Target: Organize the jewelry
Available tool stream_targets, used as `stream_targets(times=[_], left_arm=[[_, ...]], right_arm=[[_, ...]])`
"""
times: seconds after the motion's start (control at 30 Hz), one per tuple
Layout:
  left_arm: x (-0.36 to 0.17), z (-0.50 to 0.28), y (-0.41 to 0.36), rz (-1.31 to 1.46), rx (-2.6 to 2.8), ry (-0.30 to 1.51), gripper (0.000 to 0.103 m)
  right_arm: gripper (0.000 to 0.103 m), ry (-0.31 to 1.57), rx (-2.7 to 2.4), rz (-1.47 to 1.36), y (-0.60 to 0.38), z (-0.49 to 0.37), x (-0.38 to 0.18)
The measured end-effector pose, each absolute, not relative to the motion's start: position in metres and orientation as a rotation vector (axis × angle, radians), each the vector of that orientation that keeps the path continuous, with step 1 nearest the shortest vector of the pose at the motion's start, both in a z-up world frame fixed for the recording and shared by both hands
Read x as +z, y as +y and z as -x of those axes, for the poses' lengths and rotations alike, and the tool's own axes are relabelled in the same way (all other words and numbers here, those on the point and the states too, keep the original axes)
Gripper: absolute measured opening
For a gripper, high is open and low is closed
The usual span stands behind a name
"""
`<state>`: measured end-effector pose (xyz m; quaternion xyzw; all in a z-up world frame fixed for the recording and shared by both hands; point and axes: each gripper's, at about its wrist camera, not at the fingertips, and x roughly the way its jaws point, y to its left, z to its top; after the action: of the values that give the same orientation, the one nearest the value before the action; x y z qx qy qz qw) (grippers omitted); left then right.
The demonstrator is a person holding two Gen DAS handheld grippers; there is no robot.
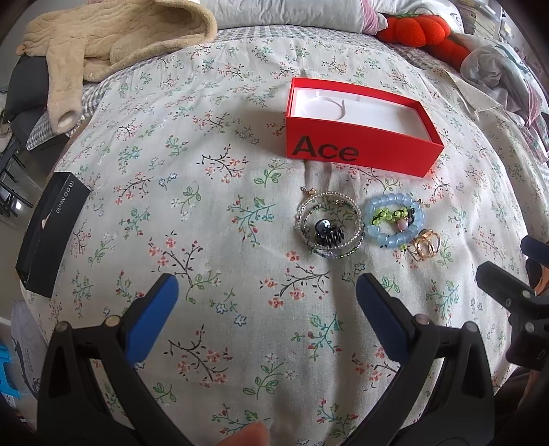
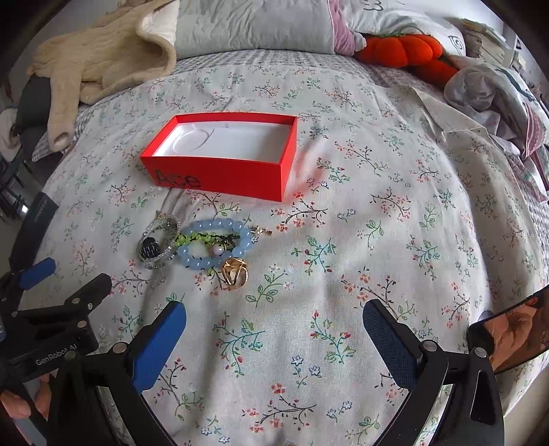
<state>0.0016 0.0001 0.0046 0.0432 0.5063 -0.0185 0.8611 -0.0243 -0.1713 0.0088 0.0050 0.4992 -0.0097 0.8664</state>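
An open red box (image 1: 357, 151) marked "Ace", with an empty white lining, sits on the floral bedspread; it also shows in the right wrist view (image 2: 219, 175). In front of it lie a silver beaded bracelet (image 1: 357, 219) around a small black hair claw (image 1: 327, 233), a blue bead bracelet (image 1: 394, 236) with a green beaded piece, and a gold ring-shaped piece (image 1: 425, 243). The right wrist view shows the same blue bracelet (image 2: 195, 257), silver bracelet (image 2: 168, 255) and gold piece (image 2: 235, 272). My left gripper (image 1: 267, 288) is open and empty, short of the jewelry. My right gripper (image 2: 274, 317) is open and empty, to the right of it.
A black box (image 1: 51, 233) lies at the bed's left edge. A beige fleece garment (image 1: 103, 37) lies at the back left, pillows and an orange plush toy (image 1: 422, 31) at the back, crumpled clothes (image 2: 497, 92) at the right. A phone (image 2: 507, 336) shows at the right edge.
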Motion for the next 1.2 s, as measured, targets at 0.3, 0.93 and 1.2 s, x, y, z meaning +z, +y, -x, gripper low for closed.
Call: stream_targets(times=[0.3,0.93,1.2], left_arm=[[0.0063,-0.0005,-0.0001,-0.090,-0.044,1.057,0.103],[0.0083,0.0003,0.0008,-0.087,-0.046,1.053,0.103],[0.0105,-0.0004,0.0007,-0.082,-0.047,1.052,0.103]], right_arm=[[0.103,1.049,-0.016,-0.017,-0.1708,0.0240,0.0085],[0.103,1.046,-0.020,-0.026,-0.1734,0.0243,0.0091],[0.103,1.042,-0.024,-0.039,-0.1745,0.0241,0.0106]])
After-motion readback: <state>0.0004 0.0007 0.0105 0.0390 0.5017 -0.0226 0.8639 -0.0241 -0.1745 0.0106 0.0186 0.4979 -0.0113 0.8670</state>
